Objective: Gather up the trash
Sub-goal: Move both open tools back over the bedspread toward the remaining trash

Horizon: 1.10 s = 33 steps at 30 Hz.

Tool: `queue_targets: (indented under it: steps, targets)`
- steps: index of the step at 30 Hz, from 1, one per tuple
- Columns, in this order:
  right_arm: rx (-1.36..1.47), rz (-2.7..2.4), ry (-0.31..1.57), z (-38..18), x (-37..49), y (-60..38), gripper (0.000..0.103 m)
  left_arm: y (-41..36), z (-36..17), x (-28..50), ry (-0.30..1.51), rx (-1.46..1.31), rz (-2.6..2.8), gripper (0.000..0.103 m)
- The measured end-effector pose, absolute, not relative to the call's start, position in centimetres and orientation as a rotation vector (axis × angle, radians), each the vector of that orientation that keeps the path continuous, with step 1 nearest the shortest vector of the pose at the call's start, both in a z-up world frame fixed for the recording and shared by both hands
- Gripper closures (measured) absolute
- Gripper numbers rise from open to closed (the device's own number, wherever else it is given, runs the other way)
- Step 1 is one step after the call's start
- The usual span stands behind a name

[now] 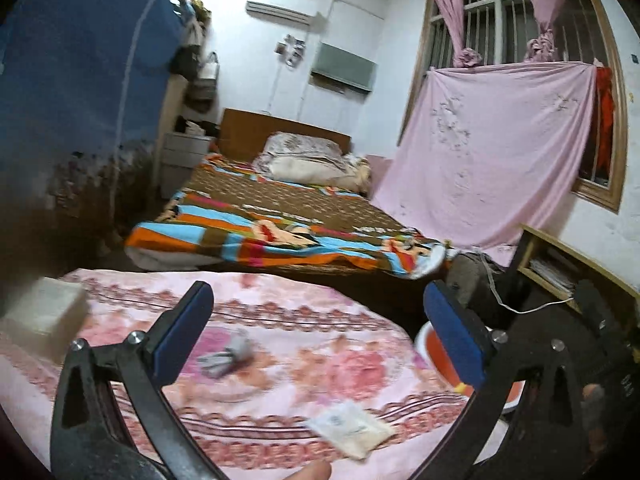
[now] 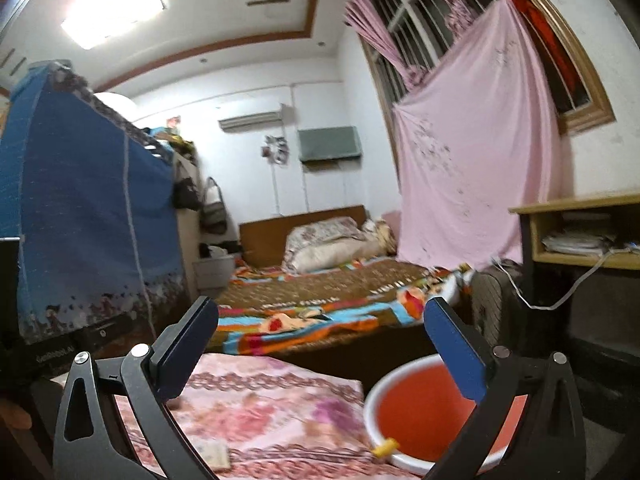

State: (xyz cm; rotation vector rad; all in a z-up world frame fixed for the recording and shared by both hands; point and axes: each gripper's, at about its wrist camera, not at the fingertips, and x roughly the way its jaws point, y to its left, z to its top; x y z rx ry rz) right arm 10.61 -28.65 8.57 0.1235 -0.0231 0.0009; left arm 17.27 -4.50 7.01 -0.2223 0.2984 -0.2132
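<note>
**Trash on the floral cloth, both tools held wide and empty**

Trash is seen in two pieces on the pink floral cloth (image 1: 280, 320) that covers the near surface. A flat white packet (image 1: 350, 429) is laid closest to the camera, between the spread fingers of the left tool (image 1: 318, 316) and nearer its right-hand finger. A grey crumpled wrapper (image 1: 228, 354), blurred, is found a little farther in, just beside the inner face of the left-hand finger. Nothing is gripped by the left tool; its blue pads are held far apart.

The right tool (image 2: 320, 328) is likewise spread wide with nothing held between its pads. Below it, a red basin with a white rim (image 2: 424, 412) is placed just beside the cloth's right edge, a small yellow clip (image 2: 385, 447) being fixed at its rim. A pale box (image 1: 44, 312) is seen on the cloth at the far left.

Beyond the cloth, a bed with a striped blanket (image 1: 280, 224) is spread across the middle of the room. A pink sheet (image 1: 492, 148) is hung over the window at the right, and a blue fabric wardrobe (image 1: 80, 80) is stood at the left.
</note>
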Motion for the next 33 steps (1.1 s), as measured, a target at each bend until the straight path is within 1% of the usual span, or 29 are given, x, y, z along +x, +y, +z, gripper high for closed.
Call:
queue_targets:
  steps: [12,20,27,33]
  targets:
    - [0.063,0.127,-0.047,7.5,10.1,-22.4,0.000,0.8,5.8,14.5,0.252,-0.135,-0.082,0.013]
    - [-0.038,0.197,0.016,6.0,10.6,-19.2,0.000,3.1,4.8,13.2,0.231,-0.083,-0.066,0.013]
    - [-0.064,0.202,0.174,4.2,12.7,-18.9,0.000,4.2,3.5,13.8,0.304,-0.094,-0.073,0.013]
    - [-0.097,0.229,0.412,2.5,16.2,-18.4,0.000,4.5,2.2,16.0,0.437,-0.111,-0.093,0.013]
